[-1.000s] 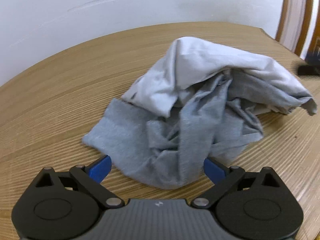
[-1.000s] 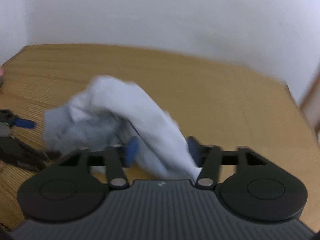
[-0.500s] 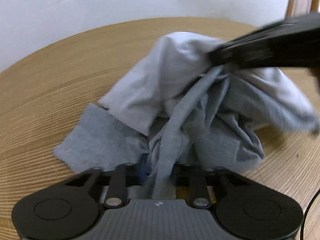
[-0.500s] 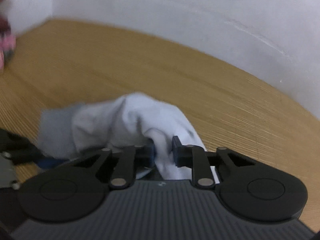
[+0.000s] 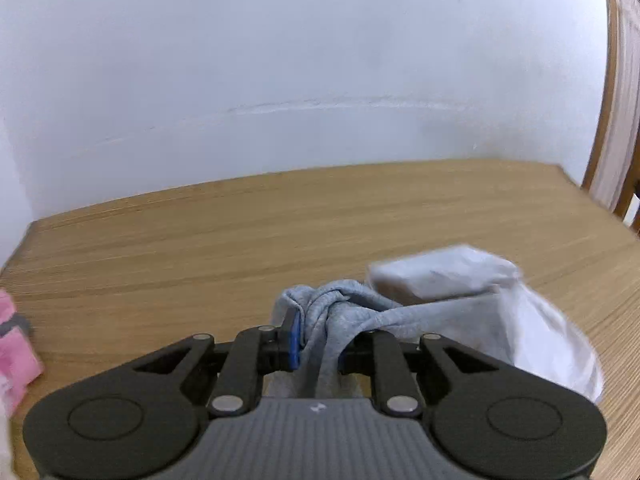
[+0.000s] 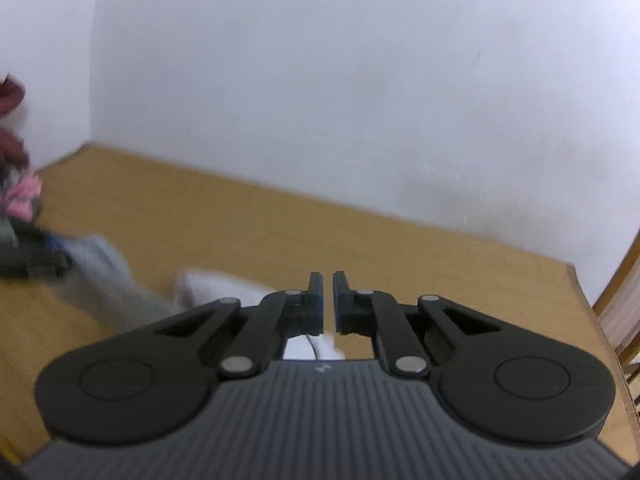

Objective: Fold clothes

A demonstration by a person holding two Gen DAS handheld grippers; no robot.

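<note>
left gripper (image 5: 318,340): lower centre of the left wrist view; jaws closed on a bunched fold of the grey garment (image 5: 400,316), one blue pad (image 5: 295,338) visible at the cloth's left side.
grey garment: drawn from the jaws toward the lower right of that view, its paler white lining blurred above the wooden surface (image 5: 200,260).
pink cloth (image 5: 14,356): left edge of the left wrist view, on the surface.
door frame (image 5: 600,120): wooden, right edge of the left wrist view.
right gripper (image 6: 328,300): lower centre of the right wrist view; jaws narrow, a slim gap between the tips; white cloth shows low between the fingers, but whether it is pinched cannot be told.
right wrist view only: the garment (image 6: 120,280) stretching, blurred, from behind the right gripper to the left gripper (image 6: 50,250) at the middle left of the frame; pink and dark red cloth (image 6: 18,184) at the left edge, too blurred to name further.
wall (image 6: 320,80): white, behind the surface (image 6: 240,232) in both views.
</note>
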